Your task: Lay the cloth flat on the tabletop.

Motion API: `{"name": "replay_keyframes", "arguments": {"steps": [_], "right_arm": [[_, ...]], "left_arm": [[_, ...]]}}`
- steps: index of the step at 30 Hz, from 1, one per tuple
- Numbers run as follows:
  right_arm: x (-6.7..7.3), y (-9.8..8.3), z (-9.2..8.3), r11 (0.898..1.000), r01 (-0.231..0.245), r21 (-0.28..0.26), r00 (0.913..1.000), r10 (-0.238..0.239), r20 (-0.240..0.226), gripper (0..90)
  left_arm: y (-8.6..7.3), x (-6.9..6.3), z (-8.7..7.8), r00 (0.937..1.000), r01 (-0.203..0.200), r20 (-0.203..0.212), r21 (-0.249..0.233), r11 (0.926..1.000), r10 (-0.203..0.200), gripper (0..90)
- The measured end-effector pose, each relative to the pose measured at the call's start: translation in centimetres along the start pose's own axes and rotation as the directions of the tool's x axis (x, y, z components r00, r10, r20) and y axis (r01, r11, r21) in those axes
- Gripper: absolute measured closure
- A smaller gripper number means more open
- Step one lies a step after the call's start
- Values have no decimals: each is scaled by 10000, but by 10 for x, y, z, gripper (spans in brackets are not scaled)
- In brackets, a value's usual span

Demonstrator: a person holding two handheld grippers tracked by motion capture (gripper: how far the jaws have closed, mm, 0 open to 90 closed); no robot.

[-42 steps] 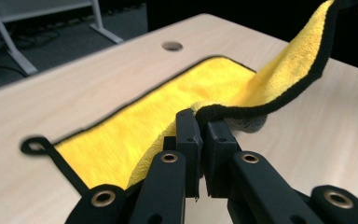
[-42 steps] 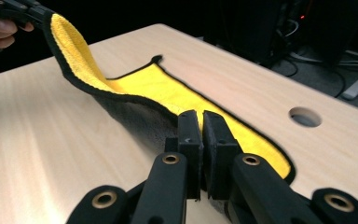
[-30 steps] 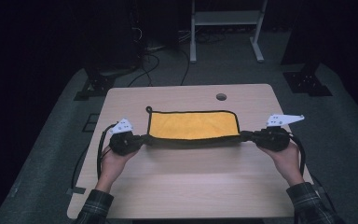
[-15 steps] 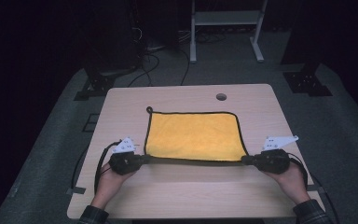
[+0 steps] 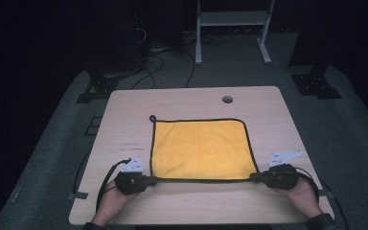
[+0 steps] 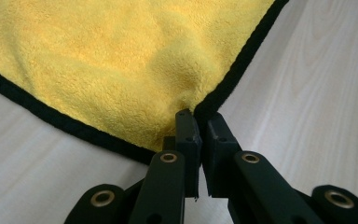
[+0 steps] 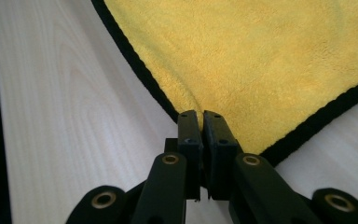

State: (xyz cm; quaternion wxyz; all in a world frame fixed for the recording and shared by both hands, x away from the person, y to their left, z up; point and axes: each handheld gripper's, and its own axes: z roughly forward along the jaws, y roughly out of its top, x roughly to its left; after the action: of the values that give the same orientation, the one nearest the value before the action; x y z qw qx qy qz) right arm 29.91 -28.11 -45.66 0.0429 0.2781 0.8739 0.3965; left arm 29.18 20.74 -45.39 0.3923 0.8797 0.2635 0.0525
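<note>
On the tabletop (image 5: 124, 124) the yellow cloth (image 5: 199, 148) lies flat; left claw (image 5: 149, 180) and right claw (image 5: 256, 177) each pinch a near corner. Uneven release could wrinkle it.

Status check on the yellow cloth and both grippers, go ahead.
Left gripper shut on the near-left corner, right gripper shut on the near-right. Yellow cloth spread flat on the table. Nothing in the way.

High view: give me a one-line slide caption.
Two hand-held tongs, left and right, pinch the near corners of a yellow cloth spread flat on a wooden table.
</note>
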Motion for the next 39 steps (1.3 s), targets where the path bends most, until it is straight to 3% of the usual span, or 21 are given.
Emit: {"name": "replay_keyframes", "arguments": {"steps": [12,16,19,24,27,31,34,35,38,39], "right_arm": [[25,-17,-1,9985,265,482,9983,-239,-531,855],[31,-21,-2,9971,414,637,9978,-379,-551,825],[31,-21,-4,9977,433,518,9975,-403,-583,759],[32,-20,-9,9997,222,84,9977,-217,-638,607],[31,-18,-14,9996,137,-261,9983,-151,-560,573],[24,-18,-18,9987,-118,-494,9996,131,256,420],[14,-20,-18,9976,-339,-606,9929,406,1121,315],[9,-20,-18,9967,-435,-691,9861,540,1570,270],[-7,-21,-18,9902,-1114,-837,9656,1278,2264,186],[-13,-21,-17,9860,-1402,-903,9543,1589,2533,163]], "left_arm": [[-16,-21,-6,9997,-209,144,551,9983,202,850],[-18,-26,-8,9994,-306,159,644,9975,297,803],[-19,-27,-13,9994,-314,157,426,9986,308,770],[-20,-24,-27,9998,9,189,-194,9998,-6,702],[-22,-23,-34,9999,81,83,-358,9993,-78,652],[-25,-18,-37,9985,426,-332,-565,9975,-446,536],[-24,-12,-33,9957,747,-503,-650,9951,-780,400],[-23,-10,-32,9948,822,-541,-705,9941,-861,356],[-20,-3,-28,9880,972,-1122,-792,9921,-1058,271],[-20,0,-28,9856,1018,-1266,-855,9911,-1122,263]]}}
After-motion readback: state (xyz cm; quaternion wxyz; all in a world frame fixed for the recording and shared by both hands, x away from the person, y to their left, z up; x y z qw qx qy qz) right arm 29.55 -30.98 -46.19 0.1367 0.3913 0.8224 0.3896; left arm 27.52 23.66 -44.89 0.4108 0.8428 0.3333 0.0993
